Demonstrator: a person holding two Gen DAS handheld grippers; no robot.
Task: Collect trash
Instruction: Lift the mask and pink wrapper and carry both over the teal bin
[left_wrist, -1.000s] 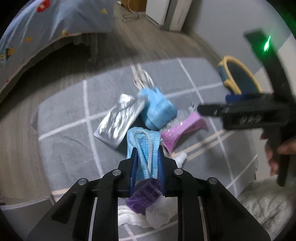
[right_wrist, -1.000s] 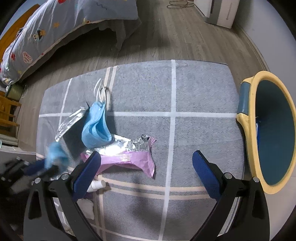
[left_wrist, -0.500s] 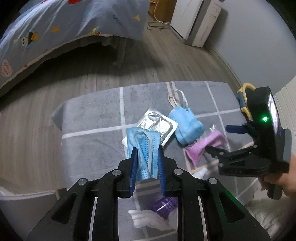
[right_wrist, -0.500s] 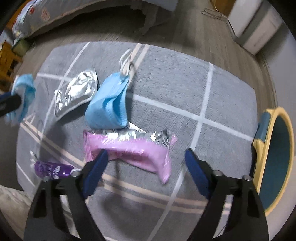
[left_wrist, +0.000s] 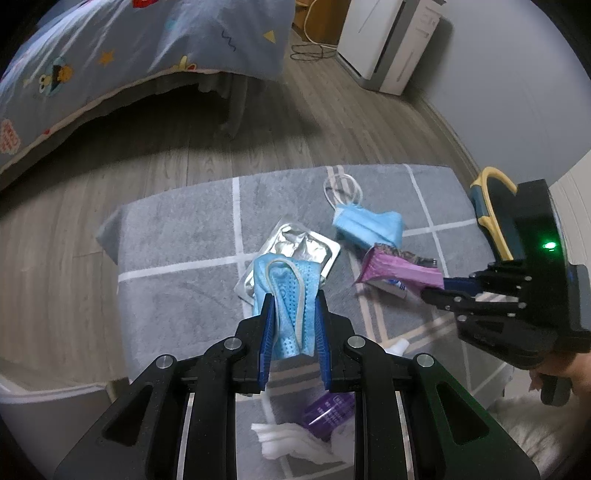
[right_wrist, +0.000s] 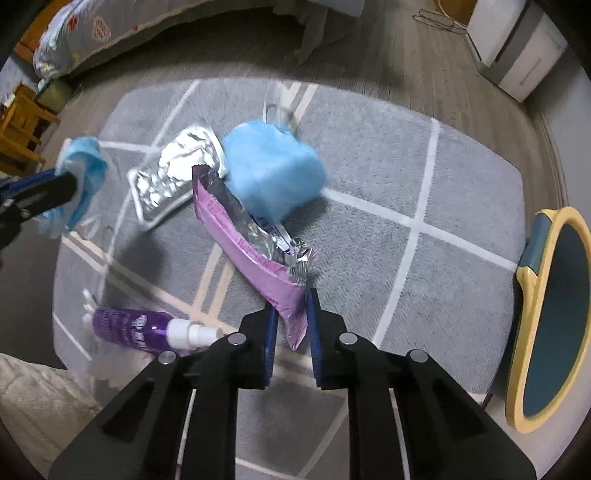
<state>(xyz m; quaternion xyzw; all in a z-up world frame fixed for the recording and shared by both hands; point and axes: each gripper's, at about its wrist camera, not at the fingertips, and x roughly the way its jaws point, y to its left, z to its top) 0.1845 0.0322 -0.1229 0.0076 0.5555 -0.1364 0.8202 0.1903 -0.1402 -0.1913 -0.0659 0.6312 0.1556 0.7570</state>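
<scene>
My left gripper (left_wrist: 293, 325) is shut on a crumpled blue face mask (left_wrist: 286, 291) and holds it above the grey rug (left_wrist: 177, 229). My right gripper (right_wrist: 290, 323) is shut on the end of a pink snack wrapper (right_wrist: 240, 236), which also shows in the left wrist view (left_wrist: 399, 267). A second blue mask (right_wrist: 271, 173) lies on the rug behind the wrapper. A silver foil packet (right_wrist: 173, 177) lies left of it. A purple spray bottle (right_wrist: 136, 326) and white tissue (left_wrist: 291, 441) lie nearer me.
A yellow-rimmed blue bin (right_wrist: 554, 314) stands at the rug's right edge. A bed with a patterned cover (left_wrist: 92, 55) is at the back left. A white appliance (left_wrist: 388, 40) stands at the back right. Wood floor surrounds the rug.
My right gripper moved in and closed on the pink wrapper. My left gripper rose and drew back with the blue mask still in it.
</scene>
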